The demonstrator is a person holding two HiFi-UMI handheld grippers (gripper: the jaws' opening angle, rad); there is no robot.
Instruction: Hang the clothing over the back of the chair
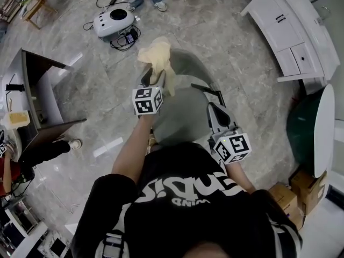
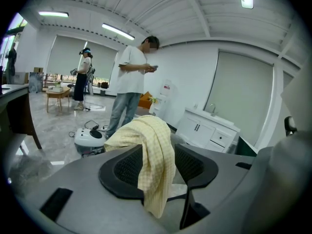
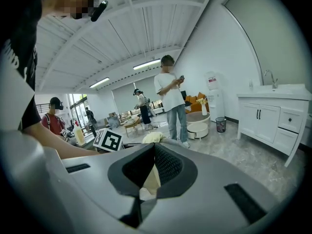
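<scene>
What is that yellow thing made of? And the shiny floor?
The yellow cloth looks like soft woven fabric, maybe cotton. It hangs in limp folds, shows a fine checked weave and has no shine. The floor looks like polished marble or marble-look tile, with grey veins and glossy reflections. Which of the two it is, I cannot tell.

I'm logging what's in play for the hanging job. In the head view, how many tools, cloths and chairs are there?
Tools: 2, the left tool and the right tool
Cloth: 1
Chair: 1
Total: 4
</scene>
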